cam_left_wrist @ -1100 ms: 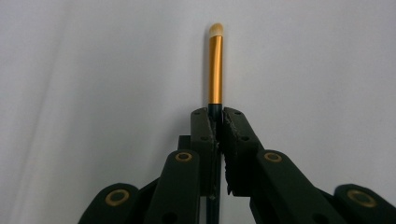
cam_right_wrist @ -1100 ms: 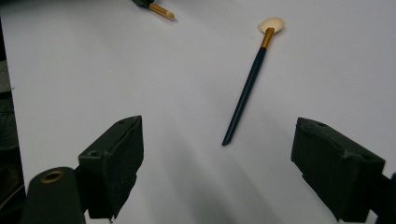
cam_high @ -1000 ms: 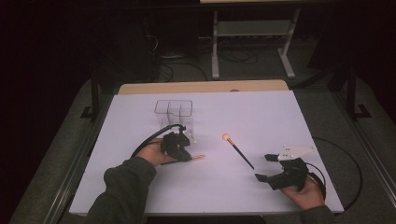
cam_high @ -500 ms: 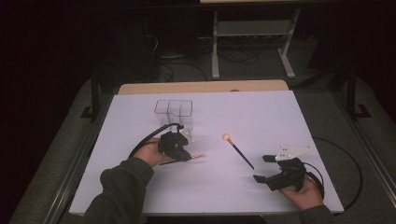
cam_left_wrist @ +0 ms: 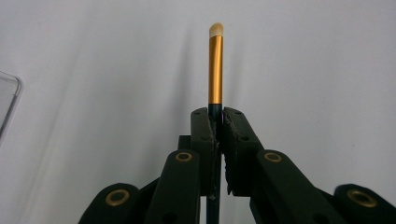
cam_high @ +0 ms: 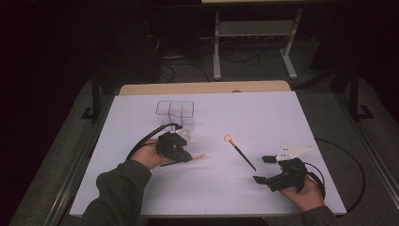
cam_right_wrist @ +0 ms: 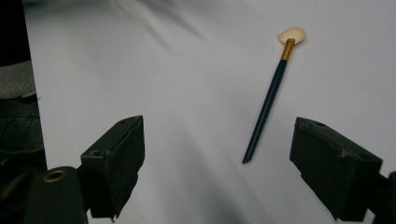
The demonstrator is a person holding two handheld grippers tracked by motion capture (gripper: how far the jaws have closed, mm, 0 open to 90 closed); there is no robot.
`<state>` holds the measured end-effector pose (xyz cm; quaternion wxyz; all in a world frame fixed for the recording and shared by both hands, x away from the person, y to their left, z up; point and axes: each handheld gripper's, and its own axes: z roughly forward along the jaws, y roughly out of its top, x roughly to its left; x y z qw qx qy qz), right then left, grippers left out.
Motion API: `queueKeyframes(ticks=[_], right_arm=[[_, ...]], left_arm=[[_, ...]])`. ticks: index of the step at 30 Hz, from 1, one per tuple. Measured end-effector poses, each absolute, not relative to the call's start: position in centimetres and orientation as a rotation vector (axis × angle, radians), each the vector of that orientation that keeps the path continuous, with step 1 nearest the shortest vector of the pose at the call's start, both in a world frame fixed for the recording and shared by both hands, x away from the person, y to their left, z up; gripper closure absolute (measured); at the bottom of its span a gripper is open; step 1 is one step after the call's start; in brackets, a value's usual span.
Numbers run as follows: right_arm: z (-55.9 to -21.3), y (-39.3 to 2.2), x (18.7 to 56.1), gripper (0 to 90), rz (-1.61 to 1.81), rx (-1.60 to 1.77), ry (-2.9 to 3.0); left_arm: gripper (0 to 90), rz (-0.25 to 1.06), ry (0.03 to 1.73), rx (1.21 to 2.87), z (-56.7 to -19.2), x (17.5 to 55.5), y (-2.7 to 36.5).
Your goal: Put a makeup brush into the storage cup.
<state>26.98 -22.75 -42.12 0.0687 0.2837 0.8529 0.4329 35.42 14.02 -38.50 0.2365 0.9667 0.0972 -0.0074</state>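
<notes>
Clamping a slim brush (cam_left_wrist: 215,65) between clenched jaws, left gripper (cam_high: 186,157) at lower left of centre in the high view, held in a hand (cam_high: 148,157) over the white table top (cam_high: 263,117); in the left gripper view the dark handle pinched tight between the two black pads, gold ferrule and pale tip sticking straight up toward the top of the frame; in the high view the same brush poking out to the right of the jaws, tip near frame centre. Resting at lower right of the high view, right gripper (cam_high: 263,169), jaws spread wide and released, nothing between them. Lying flat on the table just up and left of that gripper, a second brush (cam_high: 240,151), round pale head toward frame centre, dark handle slanting down to the right; seen in the right gripper view in the upper right, between and beyond the two parted jaws, touching neither. Standing upper left of centre in the high view, just above the left gripper, a clear plastic organiser (cam_high: 175,113) with compartments
</notes>
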Motion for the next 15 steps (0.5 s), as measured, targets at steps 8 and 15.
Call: queueKeyframes(ticks=[8, 15], right_arm=[[-41.6, -21.9, 27.3, 17.7, 1.309, 0.86, 2.59], [-41.2, -21.3, 27.7, 18.0, 1.308, 0.856, 2.609]], left_arm=[[83.6, -0.005, 0.251, 2.606, -37.4, 34.7, 14.6], [83.6, 0.001, 0.243, 2.578, -36.8, 34.2, 15.1]])
